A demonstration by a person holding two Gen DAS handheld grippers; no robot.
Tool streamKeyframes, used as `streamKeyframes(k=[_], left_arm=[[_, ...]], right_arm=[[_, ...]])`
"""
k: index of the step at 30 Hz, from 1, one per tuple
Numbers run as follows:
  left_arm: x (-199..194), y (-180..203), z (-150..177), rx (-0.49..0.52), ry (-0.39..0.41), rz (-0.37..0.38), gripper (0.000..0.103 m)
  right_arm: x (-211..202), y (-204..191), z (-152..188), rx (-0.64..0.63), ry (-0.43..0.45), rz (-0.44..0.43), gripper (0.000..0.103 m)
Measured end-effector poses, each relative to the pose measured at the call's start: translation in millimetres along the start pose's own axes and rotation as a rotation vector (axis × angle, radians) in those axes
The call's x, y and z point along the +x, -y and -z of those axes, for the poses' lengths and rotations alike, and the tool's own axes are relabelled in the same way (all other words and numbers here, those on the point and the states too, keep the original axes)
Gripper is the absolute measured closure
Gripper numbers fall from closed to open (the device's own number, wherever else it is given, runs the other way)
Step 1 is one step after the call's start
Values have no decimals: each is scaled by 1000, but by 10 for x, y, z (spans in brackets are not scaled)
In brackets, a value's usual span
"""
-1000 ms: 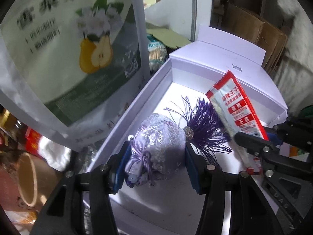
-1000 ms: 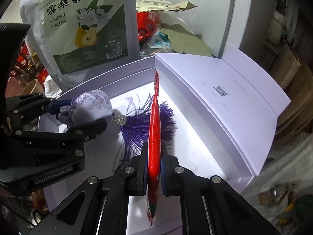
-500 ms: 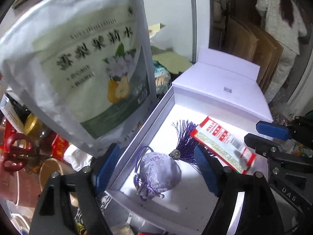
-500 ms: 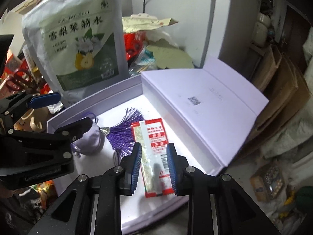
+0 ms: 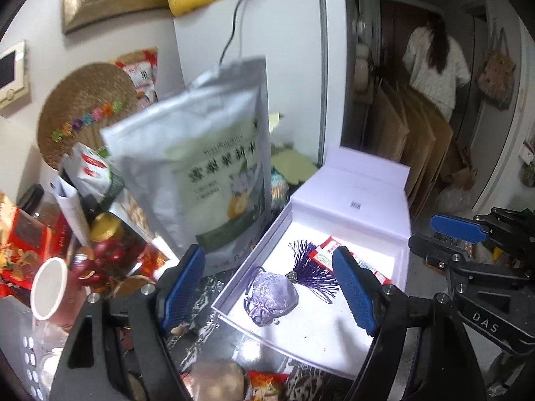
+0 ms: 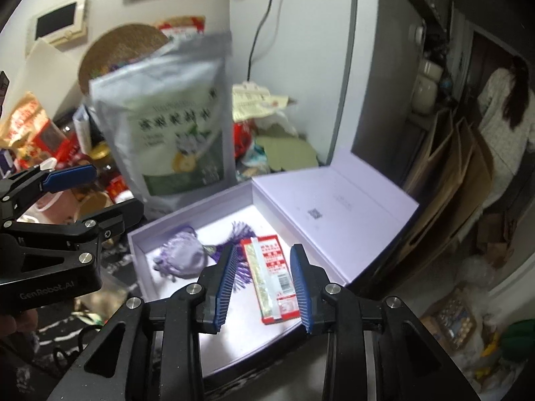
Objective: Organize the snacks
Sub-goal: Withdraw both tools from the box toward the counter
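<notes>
lavender pouch and red packet lie in the box; left hand-held gripper gapes, right hand-held gripper opening, both empty.

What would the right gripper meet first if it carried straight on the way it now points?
Most likely the red snack packet, lying flat in the open lavender box. The right gripper is above it, its jaws opening with nothing held, and the packet sits framed between its fingers. Depth is unclear.

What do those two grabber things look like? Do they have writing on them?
Both tongs are black frames with silver screws and triangular cut-outs, and their fingers carry ribbed blue pads. The left tongs show "GenRobot.AI" in pale letters on the side, seen from the right camera. The right tongs show "DAS" in the left camera. No cables show.
</notes>
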State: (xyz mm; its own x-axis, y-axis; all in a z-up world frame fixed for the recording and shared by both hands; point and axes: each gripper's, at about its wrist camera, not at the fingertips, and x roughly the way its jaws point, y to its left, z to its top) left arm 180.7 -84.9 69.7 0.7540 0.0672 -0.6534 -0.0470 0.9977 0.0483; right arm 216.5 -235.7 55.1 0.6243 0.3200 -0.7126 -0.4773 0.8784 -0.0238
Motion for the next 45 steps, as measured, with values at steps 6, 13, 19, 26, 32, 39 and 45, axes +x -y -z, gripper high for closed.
streamKeyframes(k=[6,13,19,26,32,39,45], left_arm=[[-485,-72,86,3,85,-10,18],[-1001,-132,272,26,176,-34,3],[-1343,-188,467,27,200,-24,3],[-1549,-241,730,29,187,-11,3],[-1605,-274,996,24,157,11,3],[-1546,-291,1299,9,106,39,3],[-1402,-348,1571,-32,43,56,3]], right_arm=[[-473,-188,23,-1,92,2,58],[-918,-454,182,-12,160,5,45],[-1232,-667,373,-32,212,-19,36],[-1417,-905,613,-59,222,-55,35],[-1451,-1052,862,-61,212,-67,35],[-1400,-1185,1162,-49,174,-70,35],[-1245,-1207,1439,-9,109,-95,35]])
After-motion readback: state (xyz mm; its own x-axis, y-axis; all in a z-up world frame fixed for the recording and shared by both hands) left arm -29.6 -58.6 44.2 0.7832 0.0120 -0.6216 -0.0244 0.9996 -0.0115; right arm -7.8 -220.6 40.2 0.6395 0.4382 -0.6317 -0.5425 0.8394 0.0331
